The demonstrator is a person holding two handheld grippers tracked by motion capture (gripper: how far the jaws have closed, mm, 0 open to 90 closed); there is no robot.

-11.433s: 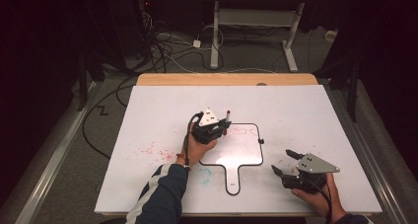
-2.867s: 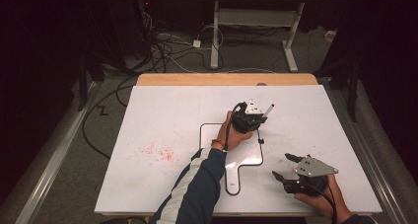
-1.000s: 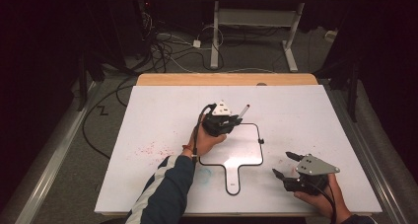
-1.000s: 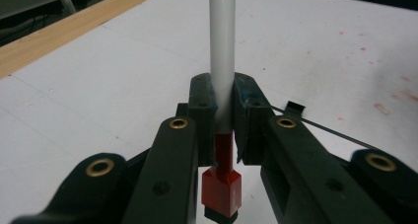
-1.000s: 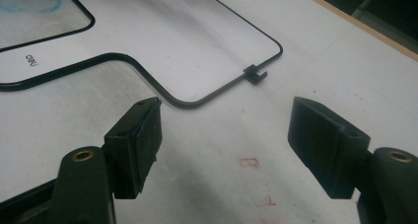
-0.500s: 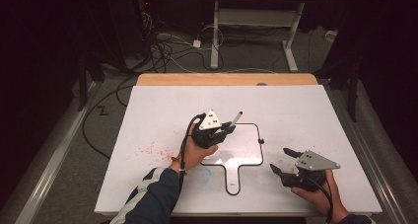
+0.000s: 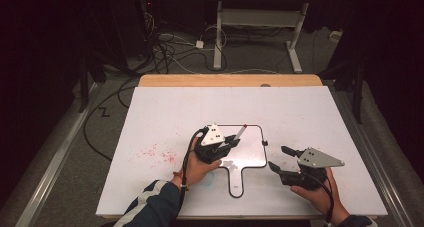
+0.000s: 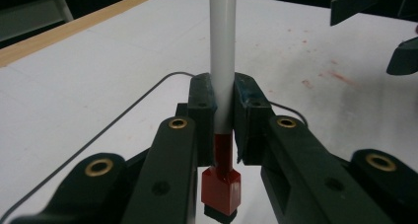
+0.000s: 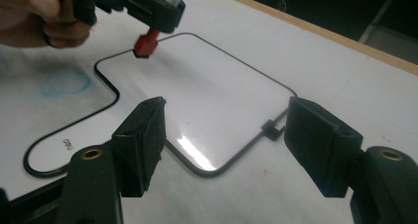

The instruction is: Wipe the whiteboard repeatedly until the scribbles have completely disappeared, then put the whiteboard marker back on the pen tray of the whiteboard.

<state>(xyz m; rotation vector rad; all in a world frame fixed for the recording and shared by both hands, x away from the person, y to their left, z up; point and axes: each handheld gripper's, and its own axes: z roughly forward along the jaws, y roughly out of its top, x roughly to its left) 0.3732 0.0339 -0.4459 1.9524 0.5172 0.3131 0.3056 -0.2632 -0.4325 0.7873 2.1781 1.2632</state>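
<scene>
A small handled whiteboard [image 7: 252,149] [image 9: 207,86] with a dark rim lies flat on the white table [image 7: 310,117]. My left gripper [image 7: 233,141] [image 8: 224,93] hovers over the board's left part, shut on a white marker [image 7: 240,132] [image 8: 223,46]. The marker's red end [image 8: 222,189] [image 9: 146,44] points down at the board, close above its surface. My right gripper [image 7: 276,157] [image 9: 226,120] sits just right of the board's lower right corner, open. Its jaws have just been closing a little, and nothing is held between them.
Red smudges [image 7: 160,154] mark the table left of the board, and a faint blue ring [image 9: 64,81] is drawn beside the board's handle [image 7: 236,184]. A wooden strip [image 7: 230,80] edges the table's far side. Cables [image 7: 170,52] and a desk frame [image 7: 260,22] lie on the floor beyond.
My left gripper has carried the marker leftward and nearer the person, from the board's upper middle to its left part. The right hand has stayed in place.
</scene>
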